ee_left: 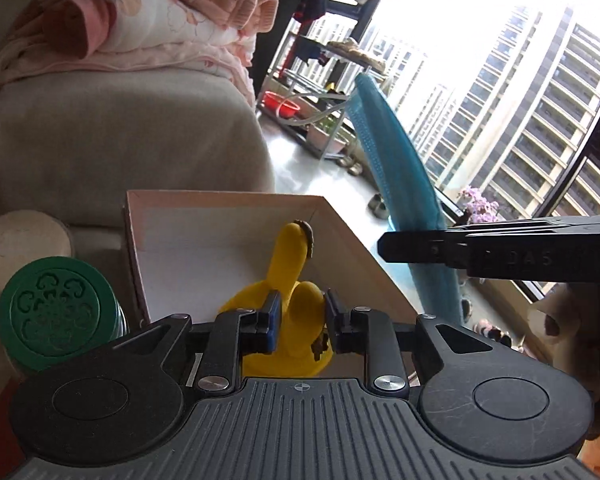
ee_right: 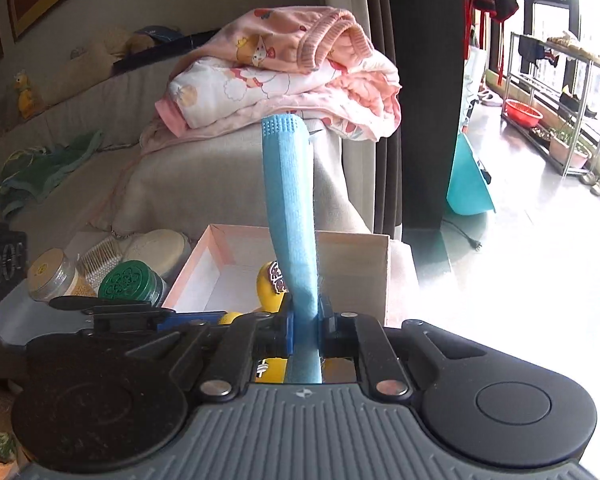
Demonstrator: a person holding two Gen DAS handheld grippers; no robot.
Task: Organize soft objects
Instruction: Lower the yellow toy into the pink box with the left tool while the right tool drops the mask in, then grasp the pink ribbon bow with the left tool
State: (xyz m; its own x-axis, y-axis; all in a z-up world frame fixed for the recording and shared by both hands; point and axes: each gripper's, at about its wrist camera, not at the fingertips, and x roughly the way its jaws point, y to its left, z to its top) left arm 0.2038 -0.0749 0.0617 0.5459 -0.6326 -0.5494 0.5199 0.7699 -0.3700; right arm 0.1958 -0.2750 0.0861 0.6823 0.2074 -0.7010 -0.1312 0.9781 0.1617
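Your left gripper (ee_left: pixel 300 316) is clamped on the yellow sock (ee_left: pixel 290 280): the fabric sits squarely between the two pads, bunched there, w/ one end sticking up and away past the fingertips, a dark patch at its tip. The rest of it sags below the jaws. You're holding it over the near end of the box (ee_left: pixel 340 216), inside the box's outline.

Your right gripper (ee_right: pixel 305 324) is shut tight on the blue sock (ee_right: pixel 290 208). It's pinched near its lower end; the long part stands up from the jaws, almost upright w/ a slight lean left, dotted grip sole at the top. A short bit runs back under the fingers. From the left cam the blue sock (ee_left: pixel 396 176) shows to the right of the box, beyond its right wall, so it's held up in the air, not in the box.

Box: shallow, open top, pale pink rim, white inside. Only the yellow sock shows in it, and that's in your jaws, so can't tell if it touches the floor.

Left of the box: a green-lid jar (ee_left: pixel 56 312), a gold-lid jar (ee_right: pixel 54 274) next to it in the right cam, and a white round tin (ee_right: pixel 158 250) behind.

Far side: grey sofa arm (ee_left: pixel 120 132) w/ a pile of pink clothes (ee_right: pixel 284 68) on top.
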